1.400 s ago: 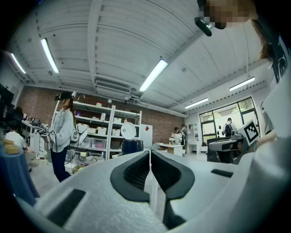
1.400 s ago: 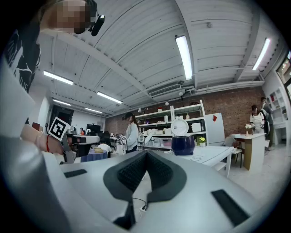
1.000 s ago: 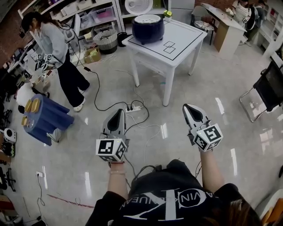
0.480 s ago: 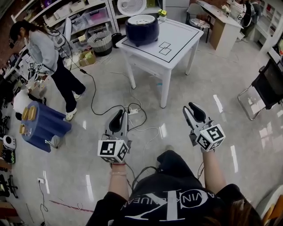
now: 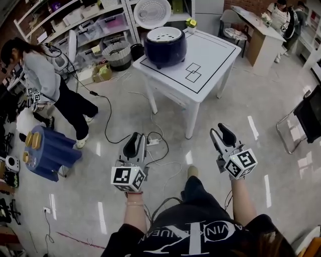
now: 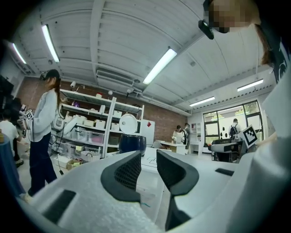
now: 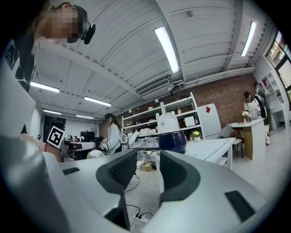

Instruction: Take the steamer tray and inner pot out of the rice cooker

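Note:
A dark blue rice cooker (image 5: 165, 46) stands on the far corner of a white table (image 5: 213, 55), its white lid (image 5: 149, 12) raised. A white perforated steamer tray (image 5: 165, 34) sits in its top; the inner pot is hidden beneath. Both grippers are held level over the floor, well short of the table. The left gripper (image 5: 134, 138) has its jaws opening, a narrow gap with nothing in it. The right gripper (image 5: 222, 133) has its jaws opening wider, also holding nothing. The cooker (image 6: 132, 143) shows far off beyond the left gripper (image 6: 148, 158), and the cooker (image 7: 173, 141) likewise beyond the right gripper (image 7: 148, 160).
A power strip (image 5: 153, 142) and cables lie on the floor between me and the table. A person (image 5: 47, 80) stands at the left beside a blue stool (image 5: 50, 145). Shelves line the back wall, a folding chair (image 5: 307, 118) is at the right, and a second desk (image 5: 261, 35) stands far right.
Both grippers have moved forward toward the table, which now looks nearer. Their jaws, shut a second ago, now stand apart, the right wider. The cooker's raised lid has come into view.

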`<state>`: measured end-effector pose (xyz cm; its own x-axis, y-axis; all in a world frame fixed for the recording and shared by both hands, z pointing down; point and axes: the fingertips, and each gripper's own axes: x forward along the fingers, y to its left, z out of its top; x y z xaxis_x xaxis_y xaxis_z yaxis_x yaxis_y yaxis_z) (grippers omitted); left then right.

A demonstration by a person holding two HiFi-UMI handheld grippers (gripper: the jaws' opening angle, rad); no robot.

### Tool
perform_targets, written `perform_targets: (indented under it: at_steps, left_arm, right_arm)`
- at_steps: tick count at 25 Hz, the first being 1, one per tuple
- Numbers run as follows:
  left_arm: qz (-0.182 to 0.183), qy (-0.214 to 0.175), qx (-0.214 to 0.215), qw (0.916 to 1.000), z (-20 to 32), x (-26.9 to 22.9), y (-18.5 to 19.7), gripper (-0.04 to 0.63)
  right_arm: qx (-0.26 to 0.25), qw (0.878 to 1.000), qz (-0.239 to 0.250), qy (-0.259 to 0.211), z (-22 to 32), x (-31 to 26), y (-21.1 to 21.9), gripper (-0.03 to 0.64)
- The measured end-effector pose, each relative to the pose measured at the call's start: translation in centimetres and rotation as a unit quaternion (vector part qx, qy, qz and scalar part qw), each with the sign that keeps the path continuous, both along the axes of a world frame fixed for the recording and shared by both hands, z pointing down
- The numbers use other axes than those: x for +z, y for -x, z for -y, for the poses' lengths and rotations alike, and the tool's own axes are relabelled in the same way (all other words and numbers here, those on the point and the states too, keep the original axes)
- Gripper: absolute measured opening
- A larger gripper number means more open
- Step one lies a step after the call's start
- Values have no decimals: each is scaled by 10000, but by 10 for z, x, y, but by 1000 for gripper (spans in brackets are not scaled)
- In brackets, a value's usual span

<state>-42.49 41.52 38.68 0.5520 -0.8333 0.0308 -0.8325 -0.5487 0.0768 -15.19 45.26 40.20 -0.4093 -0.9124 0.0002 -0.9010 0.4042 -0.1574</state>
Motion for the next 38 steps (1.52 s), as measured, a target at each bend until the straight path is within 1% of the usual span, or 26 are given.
perform_targets:
  at_steps: [5, 11, 15, 18, 25, 31, 38]
  left_arm:
    - [21, 51, -99, 9999, 69, 1, -30, 80]
    - [-61, 39, -209, 9998, 146, 1, -72, 80]
    - [-132, -16, -245, 9996, 184, 0, -98, 80]
    - [-150, 8, -259, 9996, 202, 2, -111, 80]
    - [-73, 64, -306, 9995, 225, 6, -120, 80]
    - [-80, 96, -392, 9992, 250, 7, -123, 80]
    - [-87, -69, -403, 9991, 315, -3, -132, 80]
  right_arm:
    - [-142, 9999, 16, 93, 72, 4, -26, 138]
    - [-358, 9993, -88, 88, 149, 2, -59, 138]
    - [-504, 9986, -119, 65, 192, 2, -77, 138]
    - [-600, 9981, -133, 58, 214, 2, -83, 138]
    - [-765, 9970, -89, 114, 240, 8, -82, 137]
    - [-890, 9959, -130, 135, 267, 8, -79, 138]
    - [-999, 9948, -208, 17, 331, -1, -82, 138]
